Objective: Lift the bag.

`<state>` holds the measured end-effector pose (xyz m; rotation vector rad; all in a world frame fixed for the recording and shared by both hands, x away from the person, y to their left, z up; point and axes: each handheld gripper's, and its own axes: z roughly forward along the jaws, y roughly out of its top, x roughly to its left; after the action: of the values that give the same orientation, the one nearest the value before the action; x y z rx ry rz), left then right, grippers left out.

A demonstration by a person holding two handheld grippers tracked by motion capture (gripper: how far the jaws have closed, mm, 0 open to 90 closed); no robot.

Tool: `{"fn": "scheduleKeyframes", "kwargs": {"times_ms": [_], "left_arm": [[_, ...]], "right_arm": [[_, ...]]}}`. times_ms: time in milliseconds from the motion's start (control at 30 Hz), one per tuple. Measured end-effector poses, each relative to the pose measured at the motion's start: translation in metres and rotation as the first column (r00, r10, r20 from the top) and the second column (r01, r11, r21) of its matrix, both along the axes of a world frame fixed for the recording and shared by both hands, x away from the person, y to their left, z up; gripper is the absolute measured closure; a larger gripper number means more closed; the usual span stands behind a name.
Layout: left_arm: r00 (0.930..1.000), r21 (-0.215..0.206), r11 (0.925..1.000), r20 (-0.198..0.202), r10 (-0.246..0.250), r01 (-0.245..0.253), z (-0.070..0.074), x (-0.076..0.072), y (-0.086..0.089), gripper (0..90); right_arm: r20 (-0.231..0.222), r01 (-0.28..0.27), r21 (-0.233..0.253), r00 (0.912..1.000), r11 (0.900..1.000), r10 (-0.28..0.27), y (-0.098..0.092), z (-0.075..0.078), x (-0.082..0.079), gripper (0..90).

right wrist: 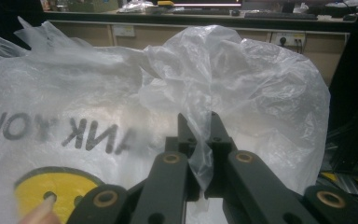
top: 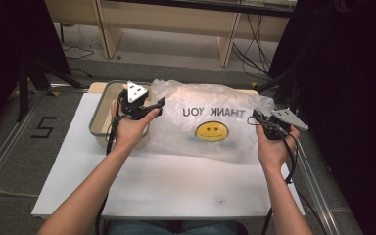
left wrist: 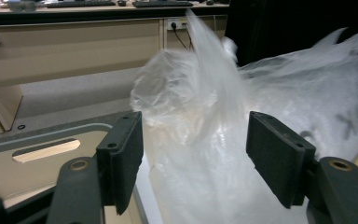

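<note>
Plastic bag (top: 210, 125), clear, printed "THANK YOU" over a yellow smiley, lies spread on the white table (top: 166, 181) with its long axis running left to right across the table and its print upside down to the person, the handles toward the far edge. Right gripper (top: 255, 119) has its jaws pinched together on a fold of the bag at its right edge; left gripper (top: 157, 105) holds its jaws apart at the bag's left edge, beside a grey-rimmed tray (top: 98, 115). Beyond the table: grey floor, pale wooden desks, trailing cables.
</note>
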<state>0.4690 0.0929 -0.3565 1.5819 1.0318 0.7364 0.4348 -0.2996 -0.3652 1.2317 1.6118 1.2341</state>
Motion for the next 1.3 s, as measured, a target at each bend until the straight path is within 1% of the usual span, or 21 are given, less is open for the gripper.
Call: {"fn": "scheduleKeyframes", "kwargs": {"times_ms": [100, 200, 400, 567, 700, 867, 1033, 1133, 1200, 1300], "left_arm": [[0.9999, 0.011, 0.9999, 0.007, -0.010, 0.010, 0.002, -0.002, -0.004, 33.3], [0.9999, 0.021, 0.9998, 0.011, -0.005, 0.005, 0.002, -0.002, -0.005, 32.2], [0.9999, 0.033, 0.9995, -0.014, 0.002, -0.002, -0.002, 0.000, -0.003, 31.5], [0.9996, 0.042, 0.9991, -0.028, 0.002, 0.000, -0.005, 0.001, -0.003, 31.5], [0.9996, 0.041, 0.9992, -0.028, 0.003, -0.002, -0.006, 0.001, -0.004, 31.6], [0.9996, 0.045, 0.9990, -0.029, 0.001, 0.001, -0.007, 0.001, -0.005, 31.7], [0.9995, 0.049, 0.9988, -0.030, -0.001, 0.002, -0.008, 0.002, -0.005, 31.8], [0.9995, 0.049, 0.9988, -0.032, -0.001, 0.003, -0.008, 0.002, -0.004, 31.9], [0.9995, 0.050, 0.9987, -0.032, 0.000, 0.002, -0.008, 0.002, -0.004, 31.9], [0.9995, 0.048, 0.9988, -0.033, 0.002, -0.001, -0.009, 0.001, -0.004, 31.9]], "right_arm": [[0.001, -0.006, -0.001, 1.0000, 1.000, 0.006, 0.003, 0.000, 0.001, 88.8], [0.004, -0.005, -0.001, 1.0000, 1.000, 0.005, 0.004, 0.001, 0.002, 88.8], [0.013, -0.007, -0.001, 0.9999, 1.000, 0.007, 0.002, 0.005, 0.000, 87.6], [0.028, 0.002, -0.005, 0.9996, 1.000, -0.002, 0.001, 0.007, -0.001, 81.5], [0.043, 0.016, -0.007, 0.9990, 1.000, -0.016, -0.001, 0.009, -0.002, 76.0], [0.066, 0.034, -0.016, 0.9973, 0.999, -0.033, -0.001, 0.011, -0.003, 63.7], [0.104, 0.045, -0.049, 0.9937, 0.998, -0.040, 0.000, 0.011, -0.003, 44.0], [0.118, 0.051, -0.061, 0.9920, 0.997, -0.044, 0.000, 0.012, -0.003, 32.1], [0.121, 0.050, -0.065, 0.9918, 0.997, -0.042, 0.000, 0.012, -0.003, 27.3], [0.121, 0.044, -0.071, 0.9920, 0.997, -0.035, 0.001, 0.011, -0.003, 23.3]]}}
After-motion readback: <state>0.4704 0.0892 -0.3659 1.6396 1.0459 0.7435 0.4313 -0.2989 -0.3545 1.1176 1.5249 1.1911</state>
